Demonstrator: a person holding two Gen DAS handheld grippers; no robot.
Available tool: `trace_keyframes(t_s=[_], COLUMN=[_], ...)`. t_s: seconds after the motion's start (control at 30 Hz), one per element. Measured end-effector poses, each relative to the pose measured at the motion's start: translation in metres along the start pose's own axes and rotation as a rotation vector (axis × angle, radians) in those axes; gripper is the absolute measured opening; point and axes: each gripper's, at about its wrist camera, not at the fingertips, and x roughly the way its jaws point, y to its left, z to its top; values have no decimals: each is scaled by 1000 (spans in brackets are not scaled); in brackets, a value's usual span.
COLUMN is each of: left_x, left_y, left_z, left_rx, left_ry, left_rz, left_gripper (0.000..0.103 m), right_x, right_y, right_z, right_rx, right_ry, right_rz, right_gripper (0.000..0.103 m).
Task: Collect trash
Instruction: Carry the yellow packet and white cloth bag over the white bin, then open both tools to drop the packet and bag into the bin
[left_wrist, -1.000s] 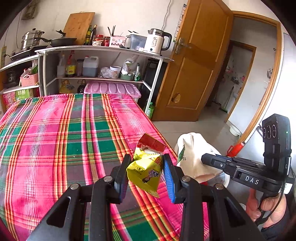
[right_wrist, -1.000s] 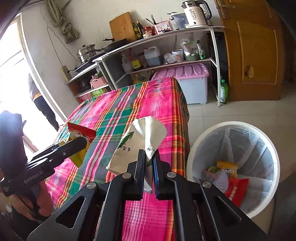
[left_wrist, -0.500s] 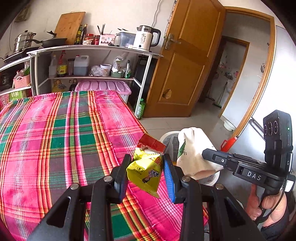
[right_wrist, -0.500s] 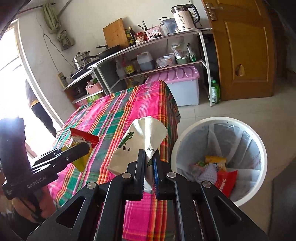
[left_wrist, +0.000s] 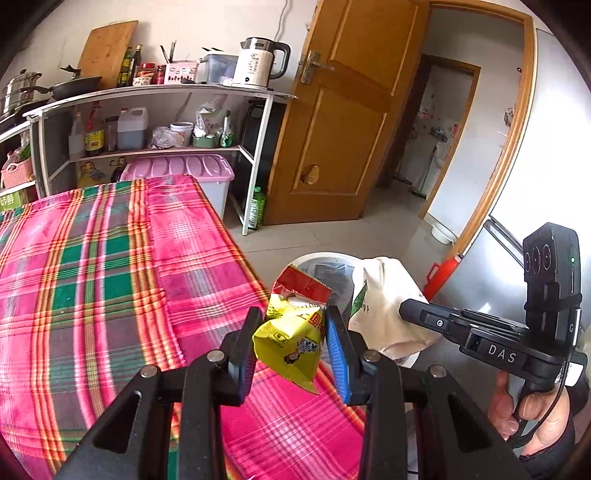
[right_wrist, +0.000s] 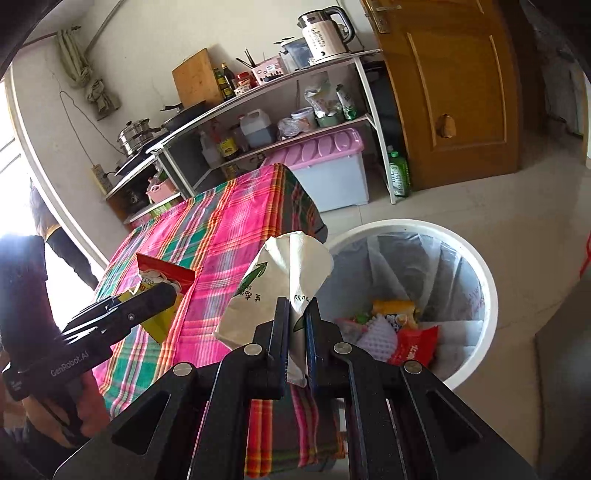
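Note:
My left gripper (left_wrist: 291, 325) is shut on a yellow and red snack packet (left_wrist: 291, 339) and holds it above the table's right edge. The packet also shows at the left of the right wrist view (right_wrist: 162, 284). My right gripper (right_wrist: 297, 317) is shut on a white paper bag with green print (right_wrist: 280, 284), held in the air just left of a white trash bin (right_wrist: 476, 273). The bag also shows in the left wrist view (left_wrist: 384, 306), in front of the bin (left_wrist: 317, 258). The bin holds several wrappers (right_wrist: 399, 328).
The table wears a pink and green plaid cloth (left_wrist: 110, 280). Behind it stand a metal kitchen shelf (left_wrist: 155, 96) with bottles and a kettle, and a pink-lidded box (left_wrist: 181, 170). A wooden door (left_wrist: 343, 122) is at the right. A red object (left_wrist: 443, 273) lies on the floor.
Both grippers, each still holding its item, have moved right, off the table towards the bin. The bin now shows closer and larger in the right wrist view.

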Motion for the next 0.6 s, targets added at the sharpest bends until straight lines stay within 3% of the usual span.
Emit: trace_keyframes(t_s=[0.6], left_x=[66], left_y=[-41], left_z=[4], left_rx=[54], left_ry=[95], left_rz=[-62], left_gripper=[36], right_x=[8], right_y=[-63], right_z=[-2], right_rx=[112], right_ry=[22], right_rz=[-77], right_gripper=[8])
